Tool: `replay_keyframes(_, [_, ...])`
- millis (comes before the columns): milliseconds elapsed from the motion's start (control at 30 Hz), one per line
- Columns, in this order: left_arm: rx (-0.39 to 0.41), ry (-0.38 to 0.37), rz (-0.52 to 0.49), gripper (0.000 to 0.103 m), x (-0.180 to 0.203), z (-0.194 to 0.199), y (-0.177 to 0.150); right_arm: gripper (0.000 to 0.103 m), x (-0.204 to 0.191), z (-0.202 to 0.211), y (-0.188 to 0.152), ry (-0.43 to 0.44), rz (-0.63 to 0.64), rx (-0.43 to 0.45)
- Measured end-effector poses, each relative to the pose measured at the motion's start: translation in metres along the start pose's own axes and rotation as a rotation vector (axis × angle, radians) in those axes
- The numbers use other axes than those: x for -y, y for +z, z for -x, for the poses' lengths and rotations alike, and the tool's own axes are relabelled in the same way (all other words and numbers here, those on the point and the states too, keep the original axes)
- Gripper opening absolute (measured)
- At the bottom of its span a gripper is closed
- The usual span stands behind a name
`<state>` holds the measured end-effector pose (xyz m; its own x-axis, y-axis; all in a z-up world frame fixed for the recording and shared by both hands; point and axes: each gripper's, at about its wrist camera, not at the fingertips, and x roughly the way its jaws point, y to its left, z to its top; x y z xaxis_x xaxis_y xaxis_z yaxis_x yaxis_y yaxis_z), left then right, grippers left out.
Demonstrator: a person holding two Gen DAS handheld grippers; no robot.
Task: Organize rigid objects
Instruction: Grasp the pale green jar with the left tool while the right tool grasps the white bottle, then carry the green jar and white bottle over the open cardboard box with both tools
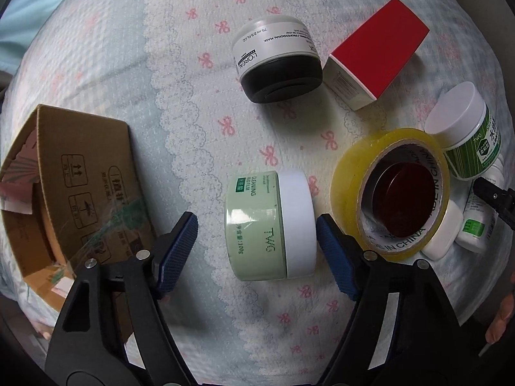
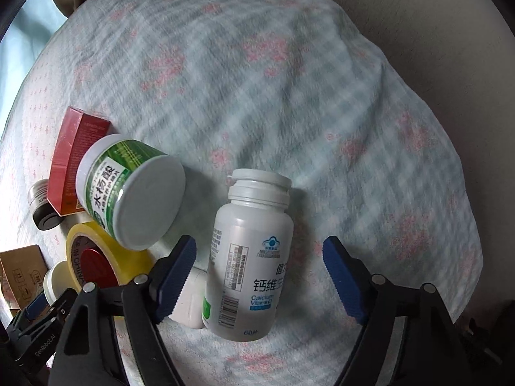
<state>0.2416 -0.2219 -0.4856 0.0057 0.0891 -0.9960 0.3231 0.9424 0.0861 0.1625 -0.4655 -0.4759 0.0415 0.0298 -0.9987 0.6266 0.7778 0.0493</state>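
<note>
Straddling pale jar point(image 1: 269, 225) and bottle point(image 2: 249, 257), both claws point(image 1: 257, 247) point(image 2: 260, 276) unclenched, gaps beside pads.

You look down on a quilt point(image 1: 145, 64) of pale blue checks with pink bows and a white lace strip point(image 1: 180, 122); daylight falls from the left.

Pale green jar point(image 1: 257, 225) looks like glossy plastic with a matt white lid, tape roll point(image 1: 389, 189) is shiny yellow film, box point(image 1: 74, 186) at left plain corrugated cardboard, bedsheet point(image 1: 180, 74) soft puckered cloth.
</note>
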Motion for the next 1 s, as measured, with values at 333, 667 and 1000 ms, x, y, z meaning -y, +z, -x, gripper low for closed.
replay_keyframes(333, [0.016, -0.026, -0.038, 0.041, 0.016, -0.01, 0.005, 0.048, -0.009, -0.019, 0.001, 0.013, -0.008, -0.036])
replay_keyframes(667, [0.073, -0.07, 0.001, 0.04, 0.006, 0.021, 0.002, 0.047, -0.006, 0.006, -0.001, 0.068, -0.008, -0.007])
replay_keyframes(1000, [0.193, -0.146, 0.051, 0.04, -0.023, 0.114, -0.013, 0.047, -0.007, 0.086, -0.01, 0.087, 0.028, 0.083])
